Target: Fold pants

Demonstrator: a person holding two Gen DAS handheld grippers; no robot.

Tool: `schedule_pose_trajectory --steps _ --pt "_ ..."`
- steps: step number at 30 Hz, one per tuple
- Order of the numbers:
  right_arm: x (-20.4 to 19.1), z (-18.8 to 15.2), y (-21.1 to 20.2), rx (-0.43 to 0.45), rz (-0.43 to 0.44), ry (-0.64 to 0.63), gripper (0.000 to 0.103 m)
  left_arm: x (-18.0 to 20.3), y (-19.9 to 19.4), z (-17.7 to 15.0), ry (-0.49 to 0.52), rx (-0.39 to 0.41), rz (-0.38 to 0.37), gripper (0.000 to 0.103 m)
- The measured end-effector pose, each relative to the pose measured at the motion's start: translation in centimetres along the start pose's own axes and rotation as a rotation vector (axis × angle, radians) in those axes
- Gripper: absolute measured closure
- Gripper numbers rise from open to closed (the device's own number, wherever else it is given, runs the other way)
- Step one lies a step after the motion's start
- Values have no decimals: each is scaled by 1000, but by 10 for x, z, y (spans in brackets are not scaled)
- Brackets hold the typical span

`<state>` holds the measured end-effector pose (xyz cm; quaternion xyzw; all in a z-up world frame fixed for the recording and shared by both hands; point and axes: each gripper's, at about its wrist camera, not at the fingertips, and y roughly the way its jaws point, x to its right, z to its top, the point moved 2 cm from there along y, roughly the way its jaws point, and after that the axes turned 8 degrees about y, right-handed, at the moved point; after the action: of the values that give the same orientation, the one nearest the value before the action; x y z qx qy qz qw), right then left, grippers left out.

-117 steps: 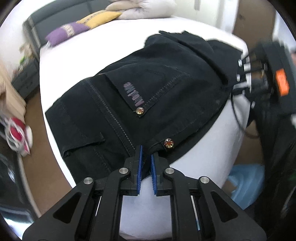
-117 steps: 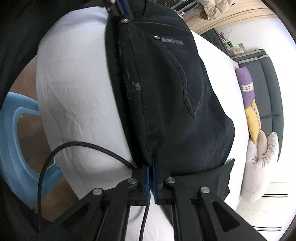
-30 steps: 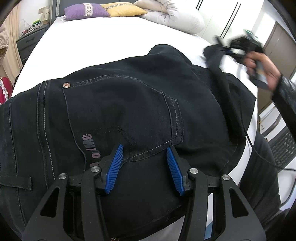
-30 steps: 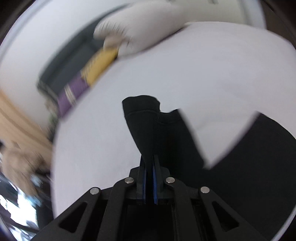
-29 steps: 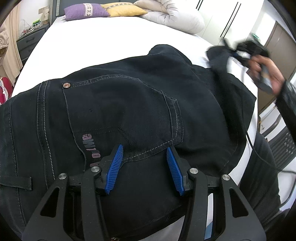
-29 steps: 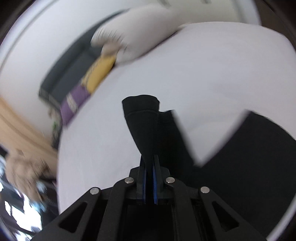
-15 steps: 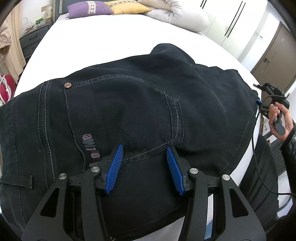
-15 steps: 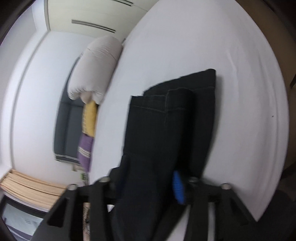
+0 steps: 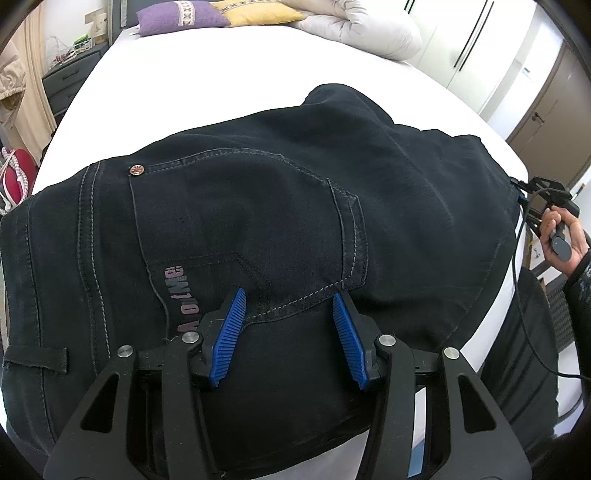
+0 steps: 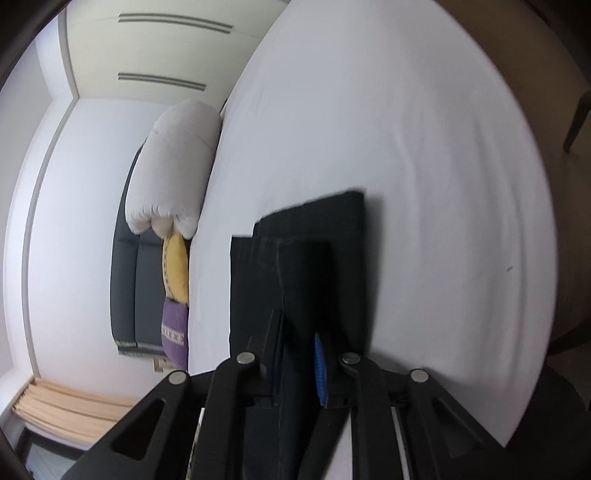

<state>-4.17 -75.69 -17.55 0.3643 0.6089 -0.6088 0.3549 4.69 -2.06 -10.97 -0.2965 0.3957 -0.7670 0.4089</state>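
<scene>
Black jeans (image 9: 258, 206) lie folded on the white bed (image 9: 192, 88), back pocket and pink lettering facing up. My left gripper (image 9: 288, 325) is open and hovers just above the pocket's lower edge, holding nothing. My right gripper (image 10: 299, 354) is open at the right end of the jeans, with the folded leg hems (image 10: 306, 254) lying between its fingers. In the left wrist view the right gripper (image 9: 546, 199) shows in a hand at the jeans' right edge.
Purple pillow (image 9: 181, 14), yellow pillow (image 9: 255, 13) and a rolled white duvet (image 9: 354, 29) lie at the head of the bed. A dark dresser (image 9: 66, 74) stands at left. Wardrobe doors (image 9: 476, 40) stand behind. A black cable (image 9: 524, 314) hangs off the right edge.
The right gripper carried the leg hems over onto the seat end, laid them down and opened. The left gripper stayed open over the pocket.
</scene>
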Motion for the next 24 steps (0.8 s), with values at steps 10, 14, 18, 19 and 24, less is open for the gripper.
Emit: schedule_pose_trajectory --steps 10,14,18,19,24 --pt "-2 8 -6 8 -32 -47 99 5 1 3 1 -6 22 54" --pt "0 19 -16 33 -35 -53 99 9 2 5 2 -4 38 52" --pt "3 25 -16 33 -42 -46 100 11 3 9 0 -7 44 50" --pt "3 24 -16 34 -42 -50 100 12 4 9 -1 -7 46 49" --pt "3 23 -18 38 -45 -63 100 17 7 14 -2 -10 38 43"
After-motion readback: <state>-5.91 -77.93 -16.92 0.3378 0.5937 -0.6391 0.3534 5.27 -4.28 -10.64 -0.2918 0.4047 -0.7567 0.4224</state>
